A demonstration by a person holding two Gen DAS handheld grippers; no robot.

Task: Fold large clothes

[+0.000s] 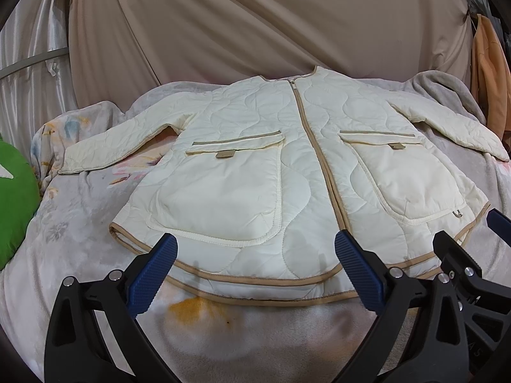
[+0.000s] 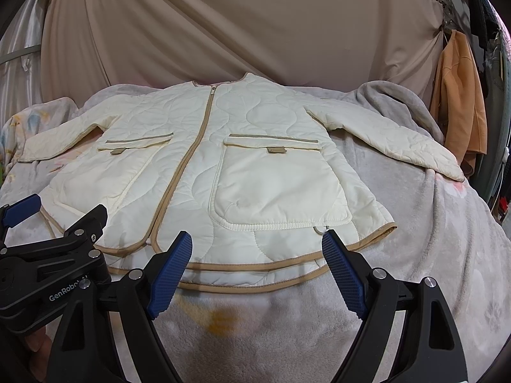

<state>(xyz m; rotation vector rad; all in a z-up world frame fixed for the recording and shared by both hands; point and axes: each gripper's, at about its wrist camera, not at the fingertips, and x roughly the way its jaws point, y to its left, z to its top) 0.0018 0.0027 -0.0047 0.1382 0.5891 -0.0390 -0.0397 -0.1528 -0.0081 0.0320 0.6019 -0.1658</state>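
A cream quilted jacket [image 1: 287,159] [image 2: 223,166] with tan trim, a closed front zip and two large patch pockets lies flat, front up, sleeves spread to both sides. It rests on a pale grey blanket [image 1: 80,239] [image 2: 447,255]. My left gripper [image 1: 255,239] hovers open just above the jacket's hem, left of the zip, with nothing between its blue pads [image 1: 159,271]. My right gripper [image 2: 257,236] is open over the hem below the right-hand pocket, also holding nothing. Each gripper shows at the edge of the other's view, the right gripper [image 1: 468,226] and the left gripper [image 2: 62,207].
Beige draped fabric [image 1: 255,32] hangs behind the bed. An orange garment [image 2: 460,111] hangs at the far right. A green cushion [image 1: 16,207] lies at the left edge. An orange-yellow print [image 1: 188,308] marks the blanket in front of the hem.
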